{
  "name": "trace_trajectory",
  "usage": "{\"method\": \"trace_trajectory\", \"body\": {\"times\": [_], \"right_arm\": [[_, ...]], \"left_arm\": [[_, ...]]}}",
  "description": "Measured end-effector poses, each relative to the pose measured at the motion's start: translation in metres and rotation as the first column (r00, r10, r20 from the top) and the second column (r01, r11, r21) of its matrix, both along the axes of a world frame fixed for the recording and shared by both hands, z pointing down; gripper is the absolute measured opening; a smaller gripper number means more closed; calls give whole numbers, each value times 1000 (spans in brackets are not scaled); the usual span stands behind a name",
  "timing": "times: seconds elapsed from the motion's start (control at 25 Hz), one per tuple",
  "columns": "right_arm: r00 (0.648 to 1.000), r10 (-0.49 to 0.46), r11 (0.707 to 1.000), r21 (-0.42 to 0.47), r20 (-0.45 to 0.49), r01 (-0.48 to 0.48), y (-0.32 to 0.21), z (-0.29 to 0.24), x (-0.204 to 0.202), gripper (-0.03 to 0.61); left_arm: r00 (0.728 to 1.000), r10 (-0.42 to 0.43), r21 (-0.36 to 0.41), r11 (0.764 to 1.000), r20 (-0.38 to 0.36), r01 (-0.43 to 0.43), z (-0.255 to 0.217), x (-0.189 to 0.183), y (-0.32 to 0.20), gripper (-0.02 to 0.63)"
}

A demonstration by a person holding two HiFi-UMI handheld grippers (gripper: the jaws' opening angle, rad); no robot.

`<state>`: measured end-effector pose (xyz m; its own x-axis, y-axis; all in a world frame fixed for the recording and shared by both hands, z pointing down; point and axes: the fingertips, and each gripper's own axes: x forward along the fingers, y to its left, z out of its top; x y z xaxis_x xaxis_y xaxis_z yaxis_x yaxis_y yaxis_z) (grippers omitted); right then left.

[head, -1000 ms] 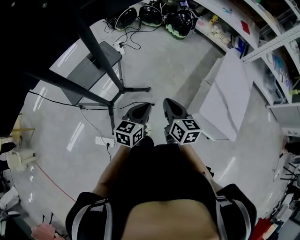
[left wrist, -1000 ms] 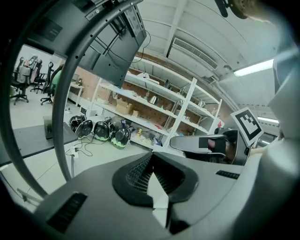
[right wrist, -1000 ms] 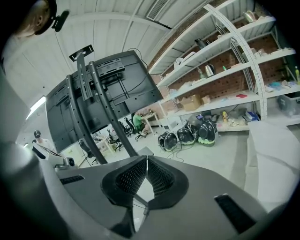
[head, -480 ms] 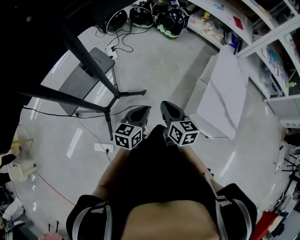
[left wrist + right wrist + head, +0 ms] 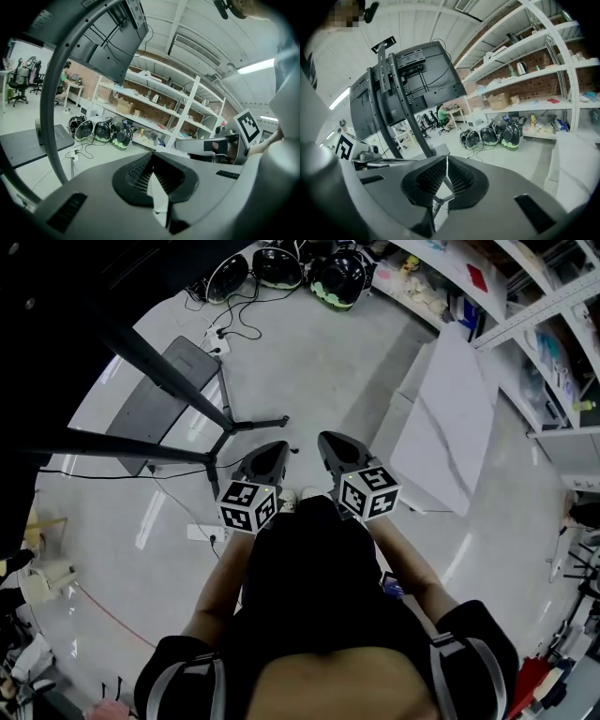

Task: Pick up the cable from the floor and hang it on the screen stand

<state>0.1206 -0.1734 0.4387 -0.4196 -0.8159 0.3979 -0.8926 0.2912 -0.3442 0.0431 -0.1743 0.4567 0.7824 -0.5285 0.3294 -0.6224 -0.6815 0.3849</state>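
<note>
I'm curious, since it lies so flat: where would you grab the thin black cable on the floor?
Grip the black cable on its straight stretch left of the stand base. Come from straight above, jaws set across its run, since it lies thin and flat on the floor.

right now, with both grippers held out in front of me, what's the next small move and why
Probably lower the left gripper toward the black cable lying on the floor by the screen stand: it lies on that side, and both this and the right gripper have shut, empty jaws.
</note>
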Motion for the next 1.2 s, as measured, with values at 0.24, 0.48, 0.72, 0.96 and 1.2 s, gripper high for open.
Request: {"method": "trace_trajectory", "body": {"times": [0.24, 0.48, 0.72, 0.96, 1.2], "right_arm": [[1000, -17, 1000, -6, 3, 17, -16, 5, 23, 26], [999, -35, 999, -40, 25, 36, -28, 24, 28, 26], [992, -32, 995, -89, 125, 43, -36, 46, 27, 26], [990, -3, 993, -114, 139, 19, -58, 77, 30, 26], [985, 32, 991, -137, 169, -9, -80, 100, 30, 26]], "left_arm": [[1000, -24, -3, 1000, 11, 25, 3, 15, -18, 6], [1000, 12, -20, 1000, 21, -12, 20, 33, -26, 6], [1000, 0, -37, 999, 26, 1, 40, 43, -33, 6], [999, -38, -56, 998, 22, 39, 70, 36, -54, 6], [998, -60, -86, 994, 2, 60, 97, 36, -70, 6]]}}
